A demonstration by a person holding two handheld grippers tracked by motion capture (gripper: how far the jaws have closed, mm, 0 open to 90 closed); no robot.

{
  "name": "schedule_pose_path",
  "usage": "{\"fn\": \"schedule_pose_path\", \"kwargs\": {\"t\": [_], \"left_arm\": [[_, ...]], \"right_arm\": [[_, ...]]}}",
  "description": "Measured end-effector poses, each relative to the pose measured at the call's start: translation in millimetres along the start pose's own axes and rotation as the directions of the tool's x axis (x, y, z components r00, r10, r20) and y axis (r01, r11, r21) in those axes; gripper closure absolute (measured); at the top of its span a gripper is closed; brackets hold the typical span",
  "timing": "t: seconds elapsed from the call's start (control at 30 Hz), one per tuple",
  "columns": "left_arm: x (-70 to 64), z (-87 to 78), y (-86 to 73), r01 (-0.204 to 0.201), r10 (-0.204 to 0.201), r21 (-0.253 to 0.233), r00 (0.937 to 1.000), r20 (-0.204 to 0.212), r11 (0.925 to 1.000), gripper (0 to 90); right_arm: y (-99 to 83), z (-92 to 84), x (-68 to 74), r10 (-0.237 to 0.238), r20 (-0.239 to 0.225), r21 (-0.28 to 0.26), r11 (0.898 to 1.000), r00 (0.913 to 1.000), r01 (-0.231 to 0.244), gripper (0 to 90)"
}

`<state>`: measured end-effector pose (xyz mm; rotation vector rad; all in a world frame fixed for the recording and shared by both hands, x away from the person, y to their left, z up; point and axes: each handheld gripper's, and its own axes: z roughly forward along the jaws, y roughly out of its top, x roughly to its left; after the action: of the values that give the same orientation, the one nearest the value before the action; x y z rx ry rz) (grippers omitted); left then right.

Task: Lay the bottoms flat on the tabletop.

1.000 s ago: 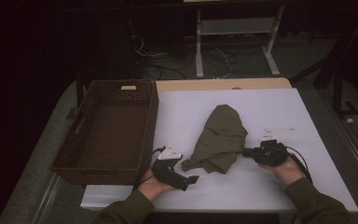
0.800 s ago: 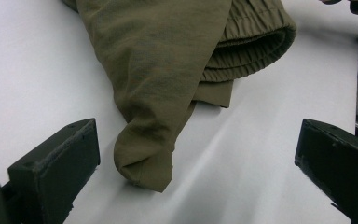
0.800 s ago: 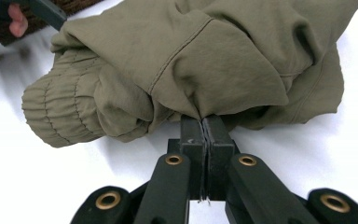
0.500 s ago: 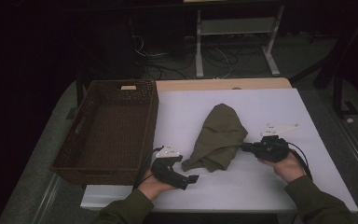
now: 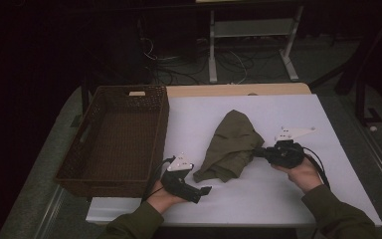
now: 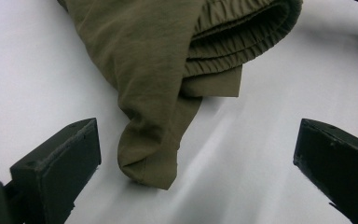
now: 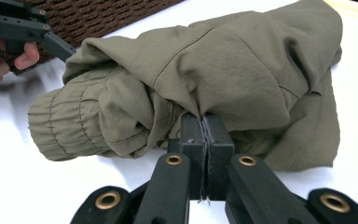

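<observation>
**Thin pinch on one fold, loose hem ahead of open tongs**

Olive garment (image 5: 234, 144) lying bunched near the middle of the white tabletop (image 5: 328, 199), at about 3 o'clock from the wicker basket (image 5: 114, 174) and apart from it. Right tongs (image 5: 258, 152) clamped shut on a narrow pleat at the garment's 3 o'clock edge; seen along their own jaws, pressed together with cloth gathered between the pads (image 7: 192, 140). Left tongs (image 5: 206, 190) standing wide open just off the garment's 7 o'clock corner, touching nothing; a loose hem tip (image 6: 147, 172) lying between the spread jaws but clear of both.

Risks, as judged from here:

- Slipping out of the right grip, since only a thin ridge of smooth fabric is caught; a quick pull likely to strip it free.
- Dragging instead of lifting: with one edge held, bulk likely to trail across the tabletop and unroll.
- Closing the left tongs too early or too high, catching air or a single flimsy layer.
- Elastic waistband (image 7: 65, 126) uncurling and sagging if raised unevenly.
- Snagging on the basket's woven rim if carried low toward 9 o'clock.
</observation>
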<state>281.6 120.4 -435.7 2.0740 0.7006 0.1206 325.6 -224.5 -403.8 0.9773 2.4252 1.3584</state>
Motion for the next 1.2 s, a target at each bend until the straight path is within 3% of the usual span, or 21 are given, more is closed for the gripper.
{"fn": "schedule_pose_path", "kwargs": {"t": [0.6,1.2], "left_arm": [[-0.9,-0.8,0.2,-0.013,0.013,-0.006,0.9999,0.001,0.9999,0.0],[-2.0,-1.4,0.1,-0.016,0.016,-0.005,0.9999,-0.001,0.9999,0.0]], "right_arm": [[24.4,21.3,-1.7,-0.017,-0.017,-0.022,1.000,0.9997,0.017,87.7],[53.4,54.2,-3.7,-0.020,-0.048,-0.038,0.999,0.9987,0.018,87.6]]}}
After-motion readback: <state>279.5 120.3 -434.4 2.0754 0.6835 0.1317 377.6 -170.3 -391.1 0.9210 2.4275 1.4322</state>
